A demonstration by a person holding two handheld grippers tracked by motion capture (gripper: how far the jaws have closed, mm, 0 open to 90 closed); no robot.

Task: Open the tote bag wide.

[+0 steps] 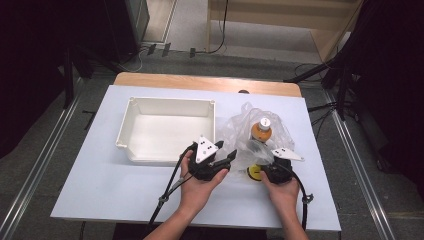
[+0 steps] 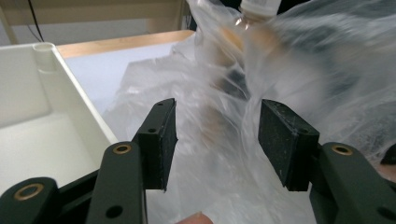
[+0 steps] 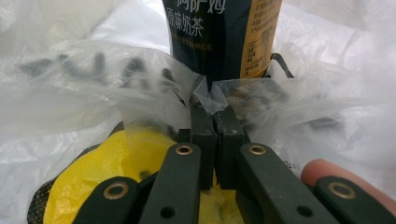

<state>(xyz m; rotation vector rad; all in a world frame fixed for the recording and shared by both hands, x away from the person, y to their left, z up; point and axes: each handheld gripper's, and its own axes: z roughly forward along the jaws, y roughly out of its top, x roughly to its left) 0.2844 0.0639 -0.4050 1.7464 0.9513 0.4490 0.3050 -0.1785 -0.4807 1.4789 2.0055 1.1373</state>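
**Bag pinned on one side, bottle not yet unpacked**

Nearest the lens in the right gripper view, the two black jaws of the right gripper (image 3: 215,122) are seen pressed together with a fold of the clear plastic bag (image 3: 93,88) pinched between them. Directly behind the fold a dark bottle (image 3: 219,32) with printed lettering stands upright inside the bag. A yellow object (image 3: 93,186), low and to the left of the jaws, lies under the film; what it is cannot be told.

In the left gripper view, the jaws of the left gripper (image 2: 217,140) stand apart, with crumpled film loosely between them and no pad pressed on it. No grip is held on that side.

From the high view, the bag (image 1: 235,127) is found on the table (image 1: 90,190) just to the right of the white tray (image 1: 167,102), near the far right part of the light surface. The bottle's orange body and white cap (image 1: 261,129) rise from the open mouth of the bag. The tray holds nothing.

Judgement: the work appears to be the emptying of the bag into the tray, and it is at an early stage. One edge of the bag is secured. Still outstanding: a hold by the left gripper, freeing of the bottle from the film, its transfer to the tray, and the same for the yellow object.
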